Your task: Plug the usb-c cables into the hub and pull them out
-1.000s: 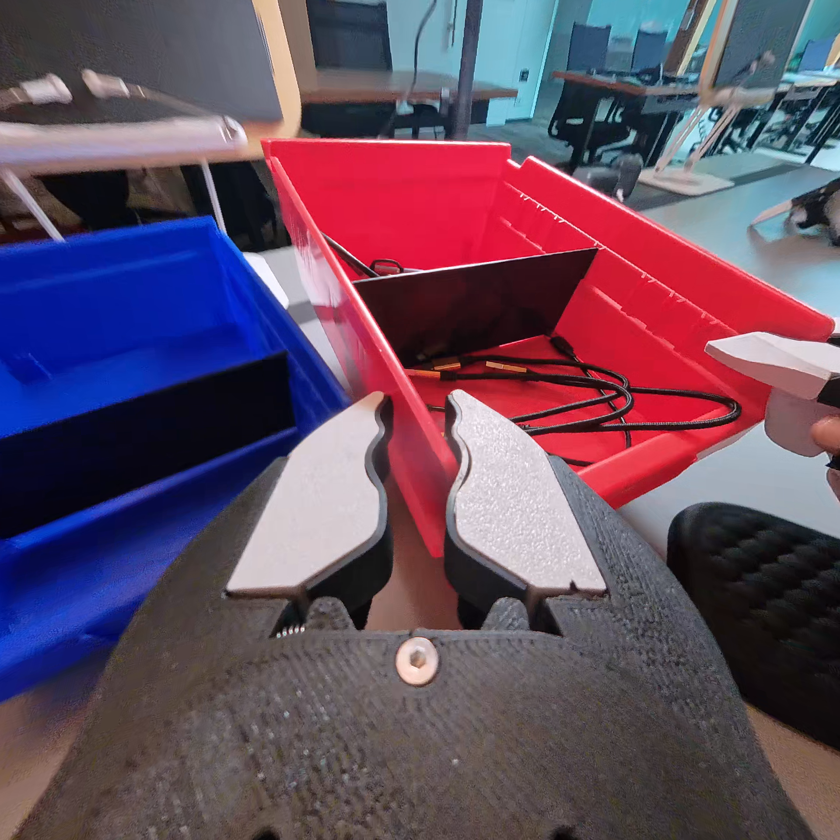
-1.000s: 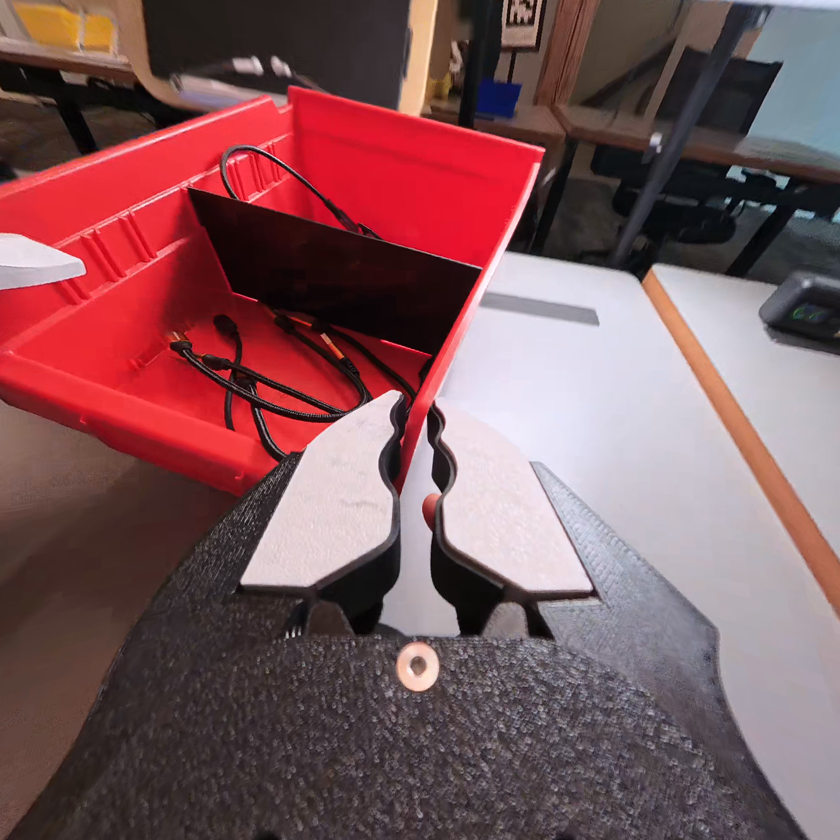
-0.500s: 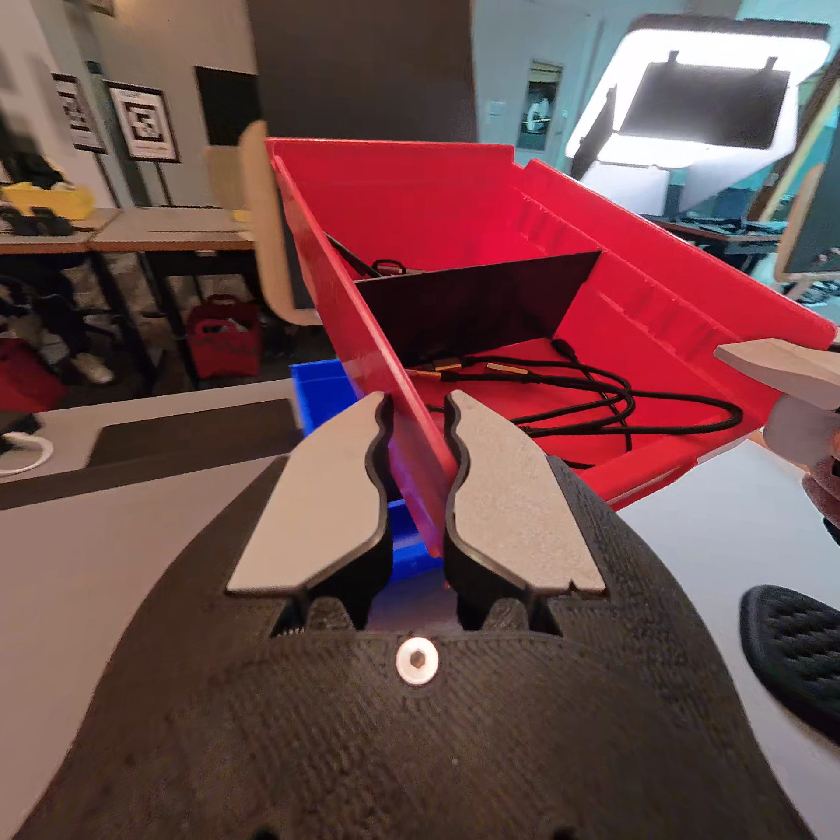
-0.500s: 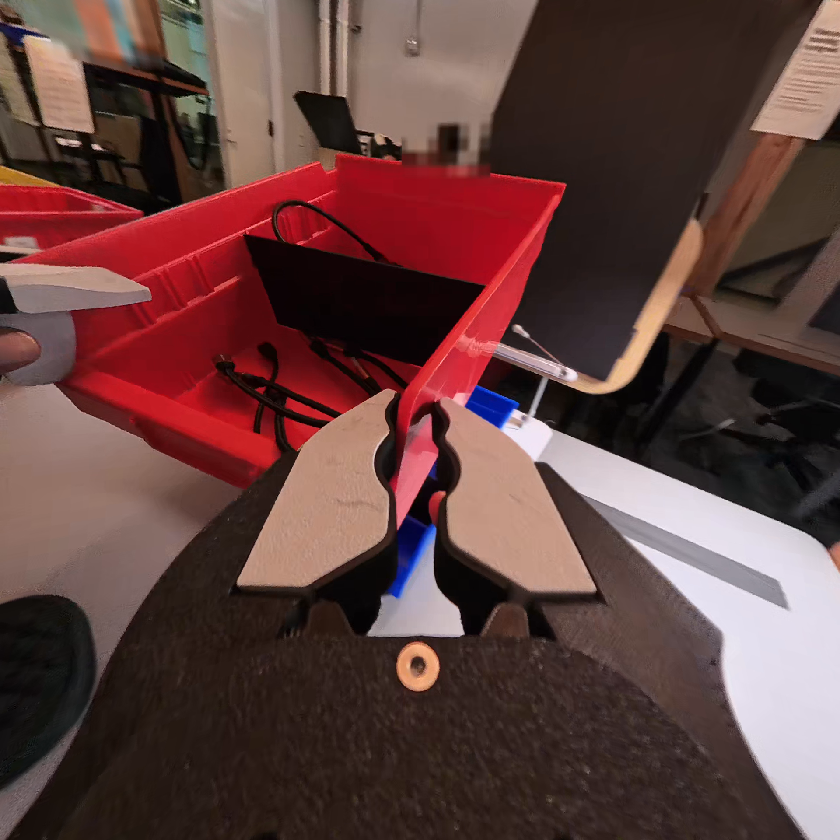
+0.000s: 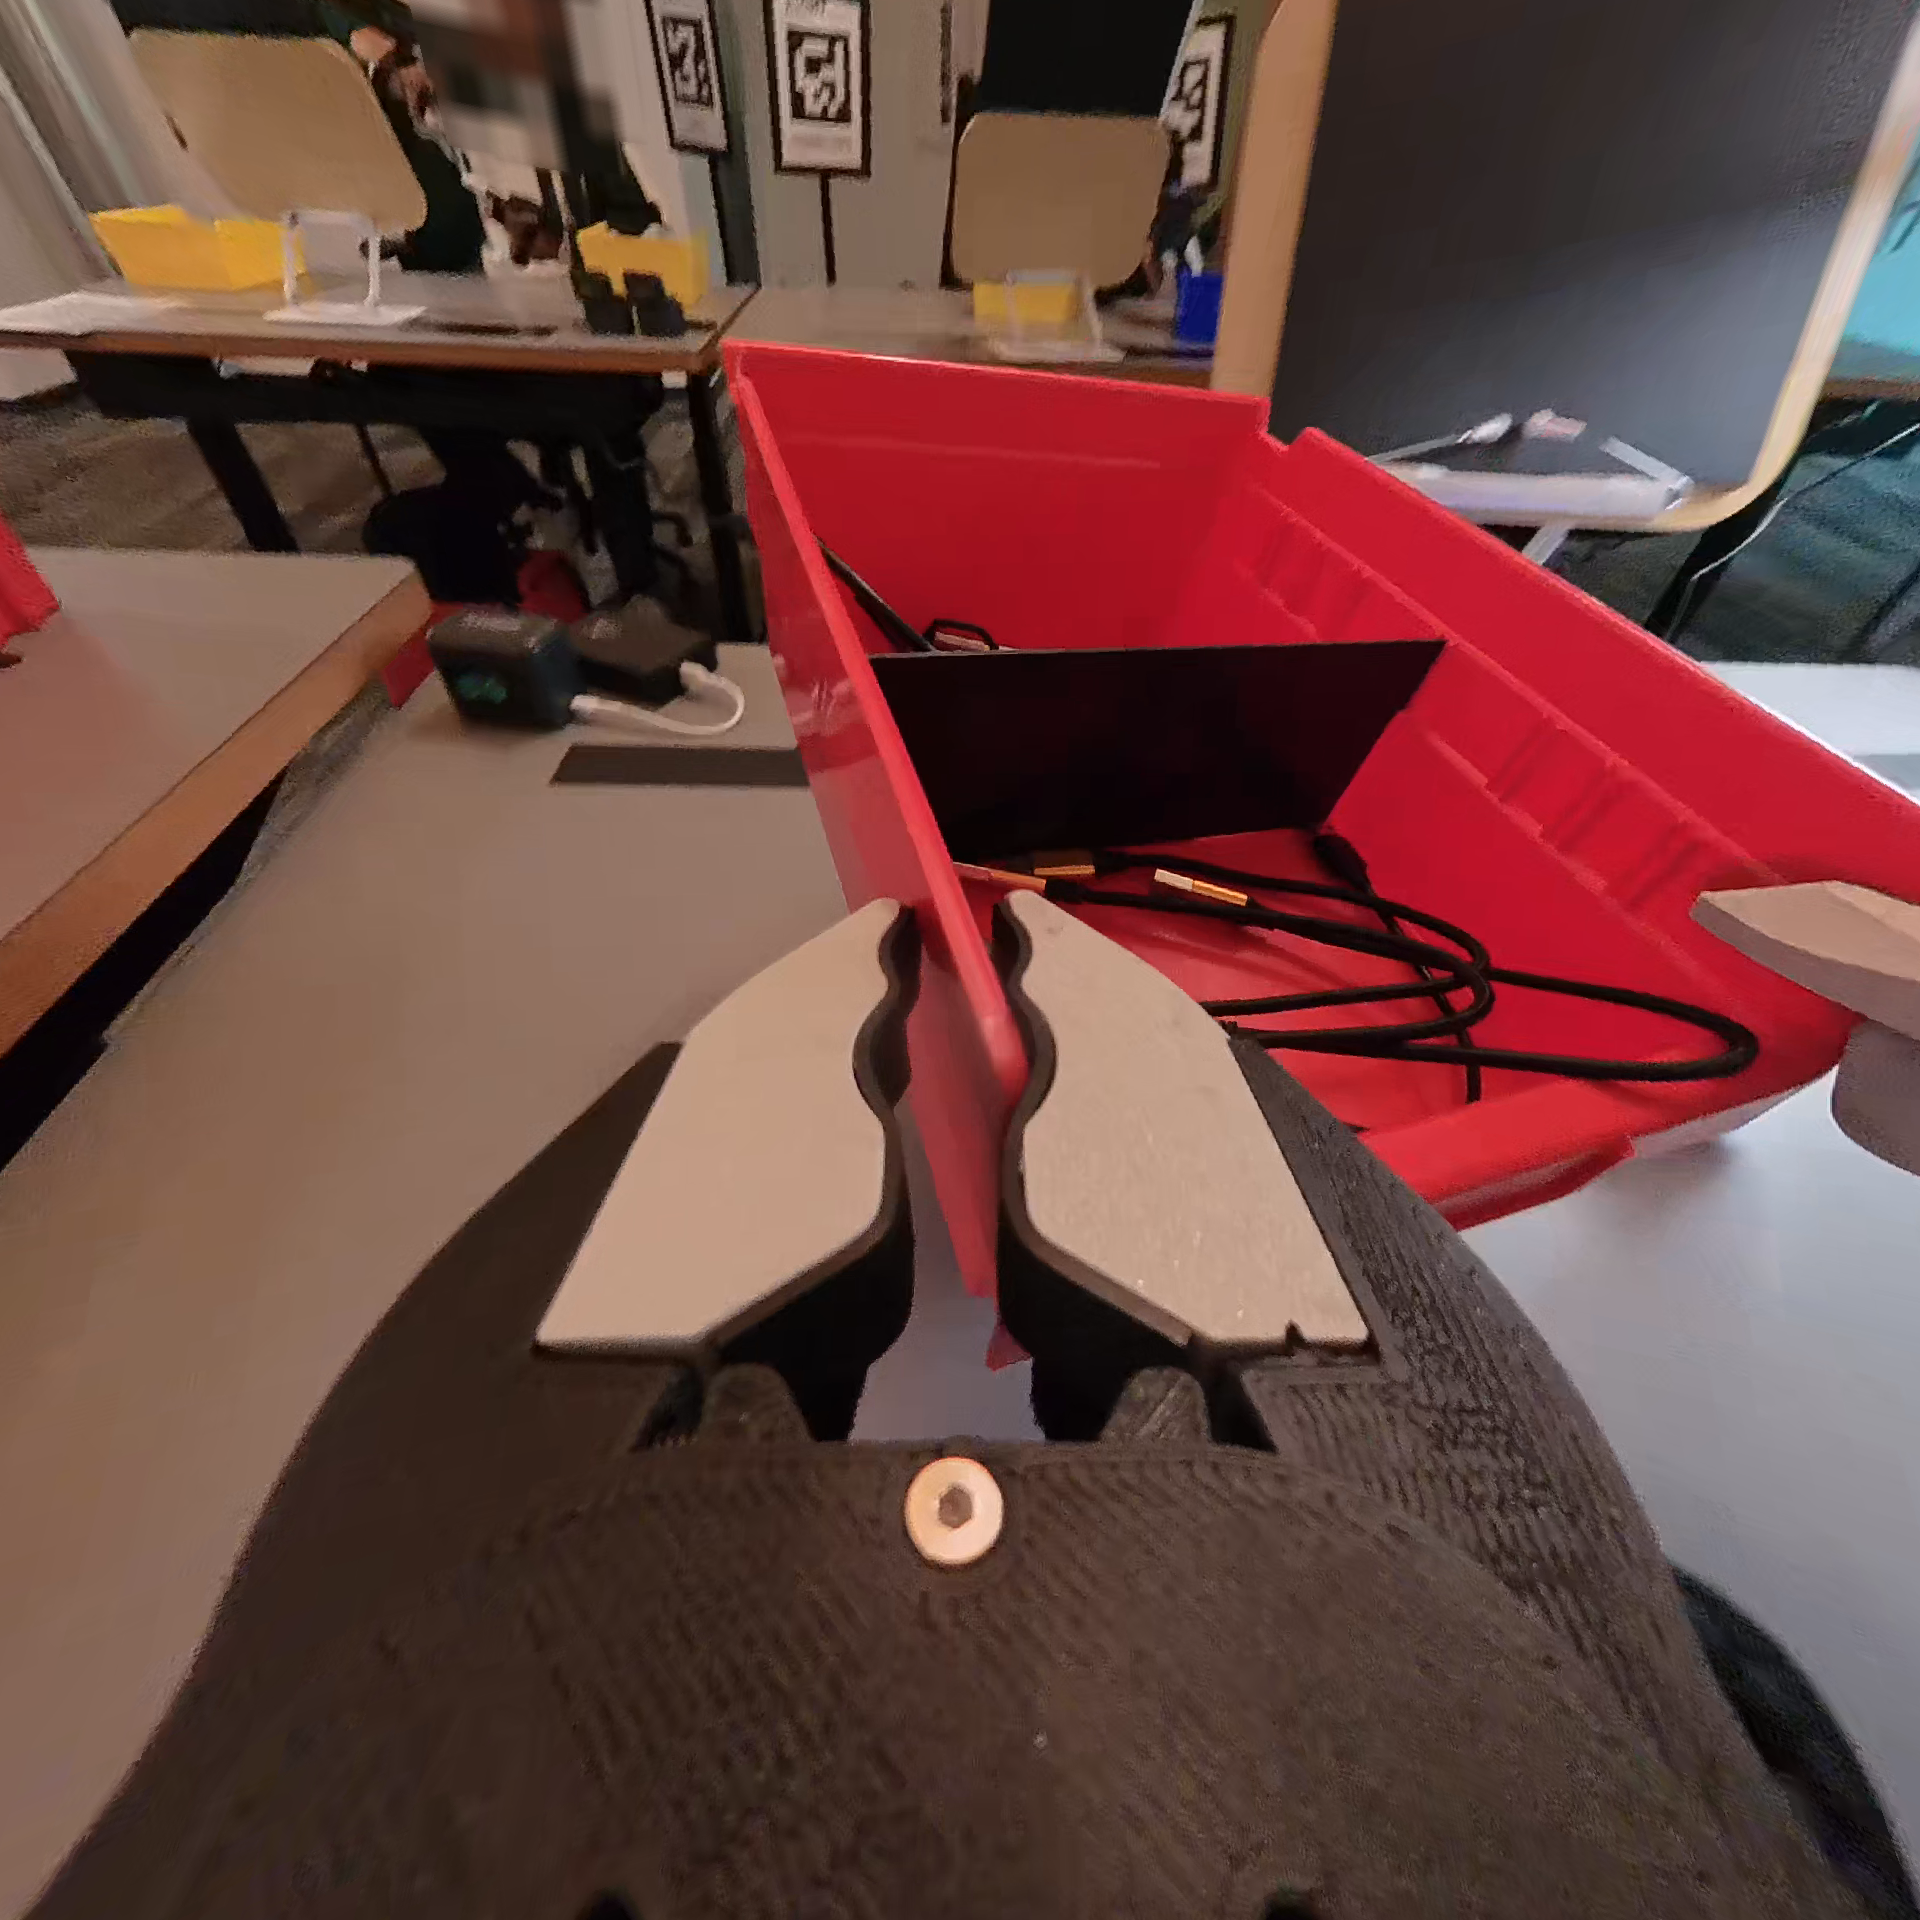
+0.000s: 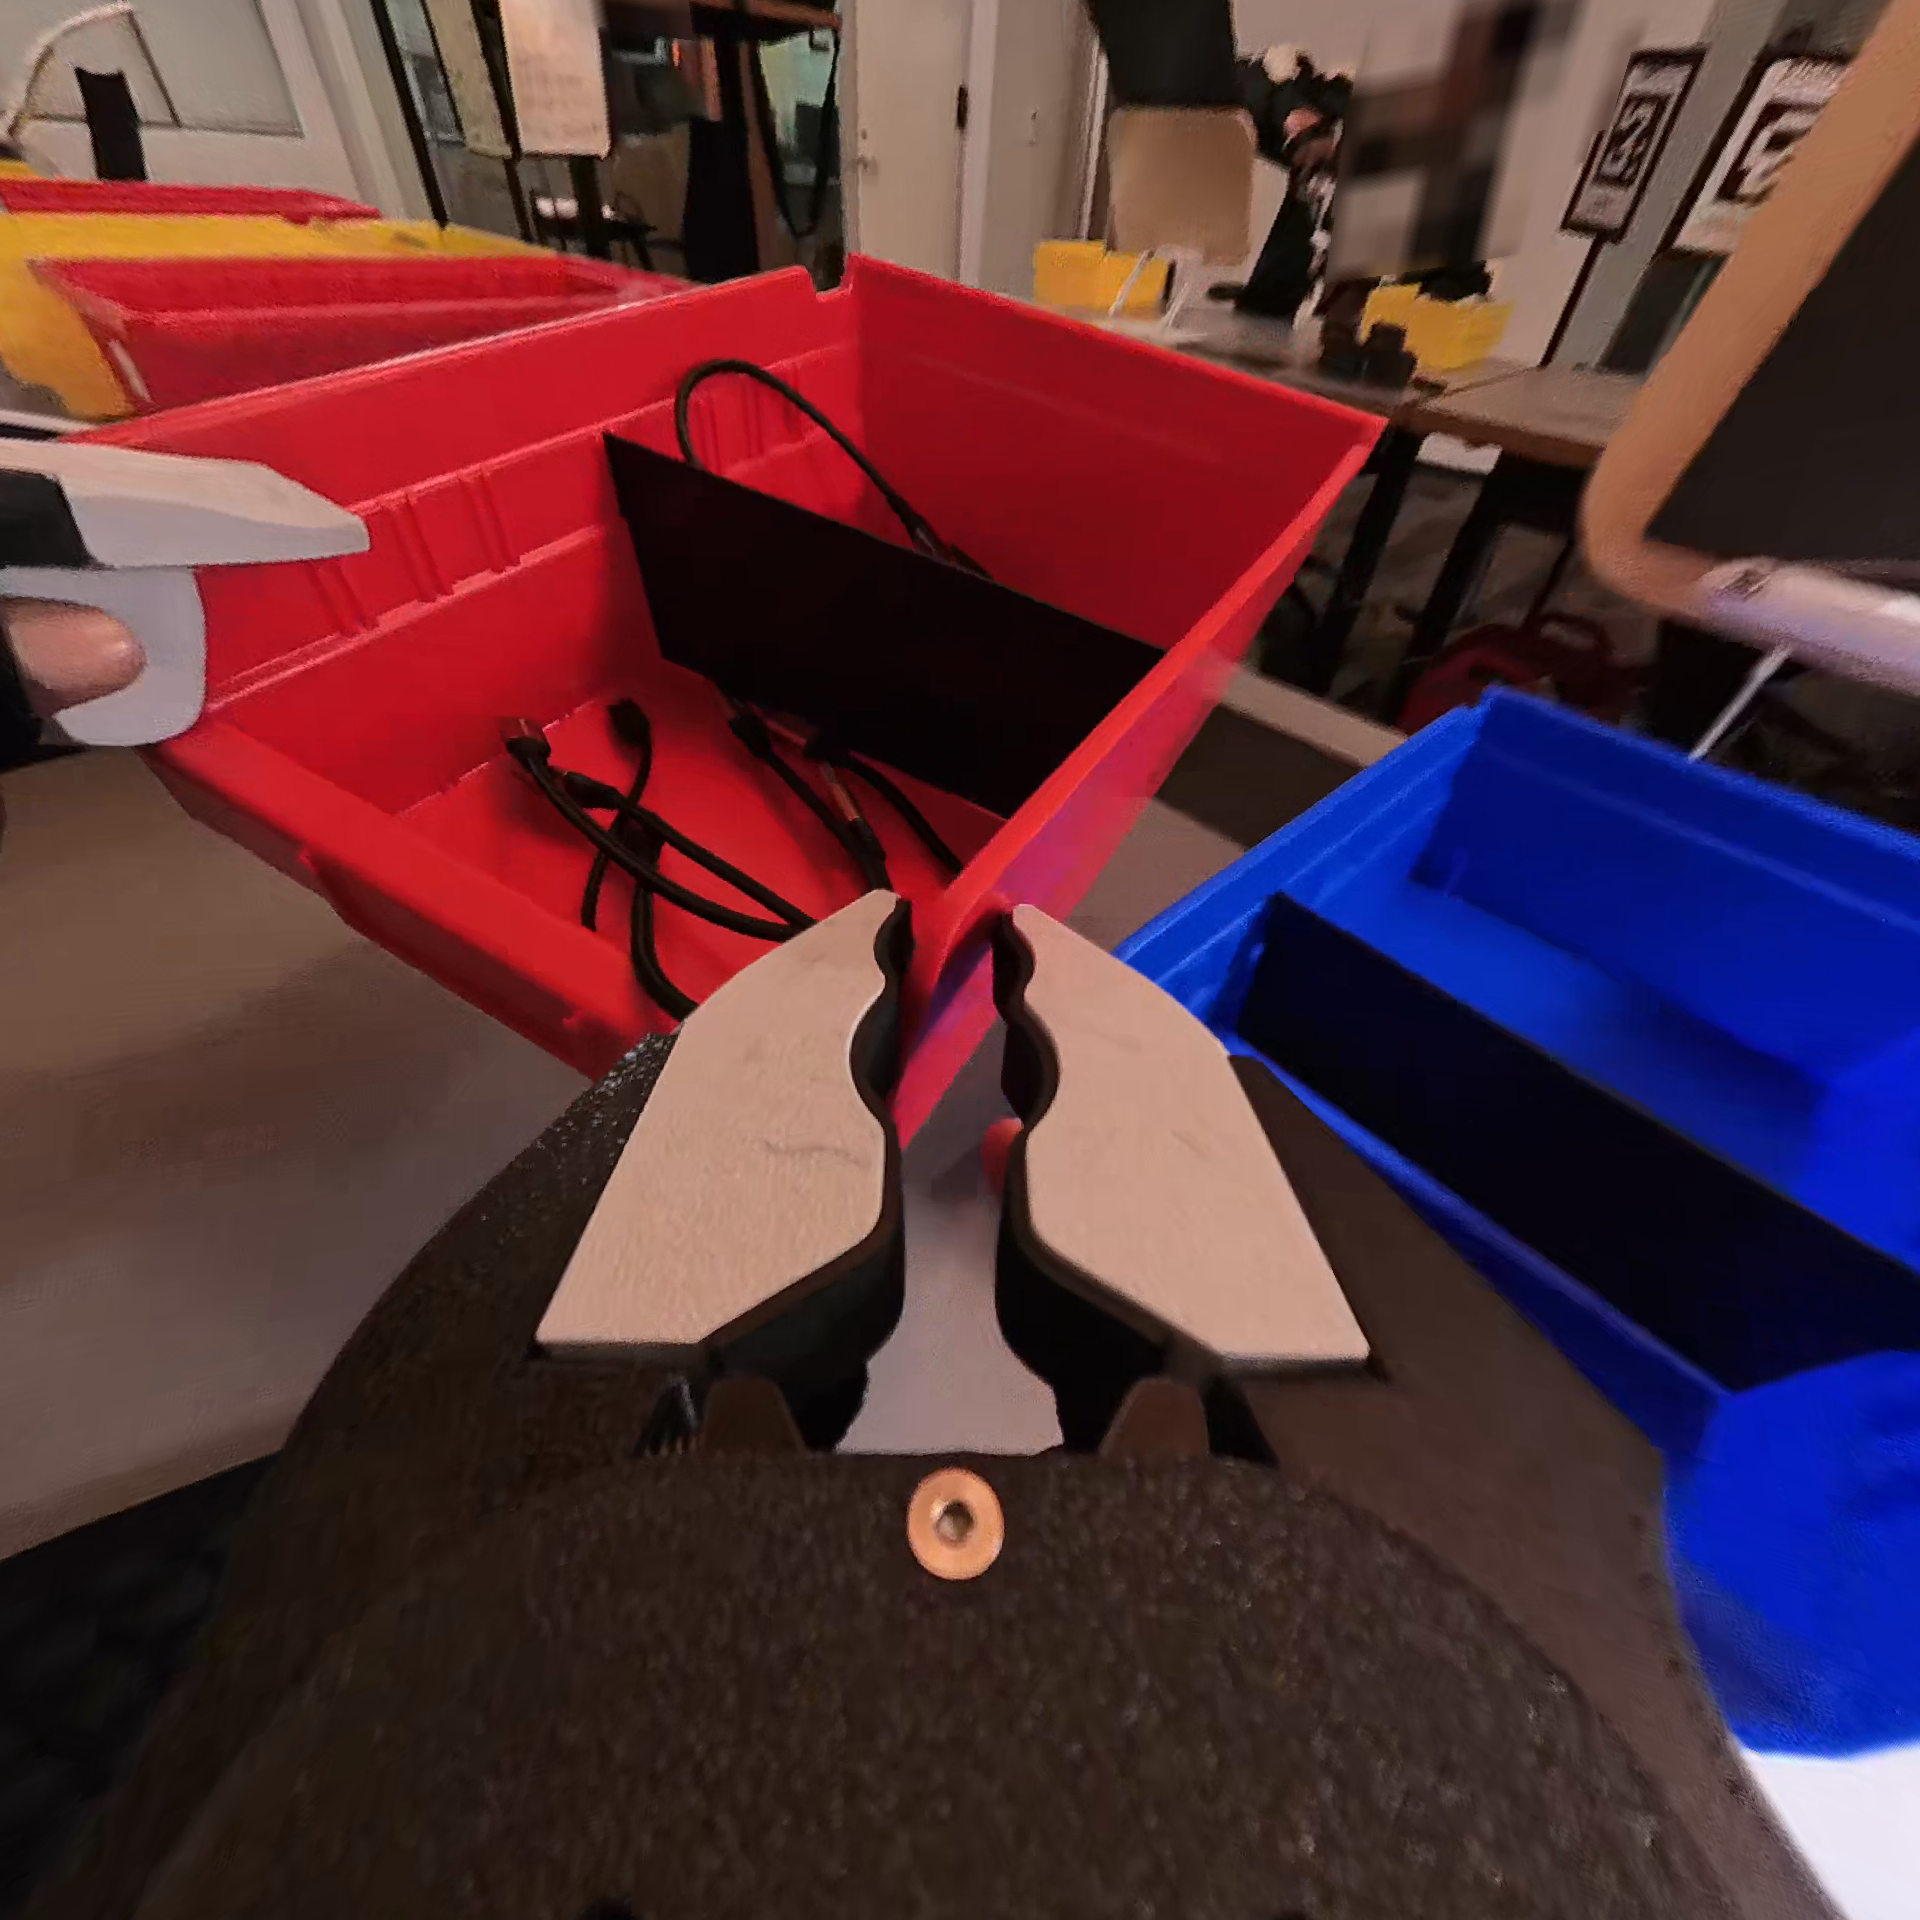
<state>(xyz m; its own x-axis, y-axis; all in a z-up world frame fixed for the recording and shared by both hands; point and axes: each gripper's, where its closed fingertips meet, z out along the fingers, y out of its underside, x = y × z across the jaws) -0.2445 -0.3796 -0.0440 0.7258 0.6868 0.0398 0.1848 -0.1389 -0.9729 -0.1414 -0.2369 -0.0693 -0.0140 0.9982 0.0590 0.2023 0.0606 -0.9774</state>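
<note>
My left gripper [image 5: 951, 925] clamped on the left wall of the red plastic bin [image 5: 1039, 520], my right gripper [image 6: 951, 920] pinching its right wall, black braided usb-c cables [image 5: 1351, 966] lying loose inside before a black divider panel [image 5: 1122, 738], blue plastic bin [image 6: 1621, 914] just beside.

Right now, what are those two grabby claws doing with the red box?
A person holds a gripper in each hand. The left gripper pinches one side wall of the red bin, and the right gripper pinches the opposite wall. Black cables lie loose in the bin's front part, before a black divider. A blue bin sits beside it. No cable is picked up yet.
</note>
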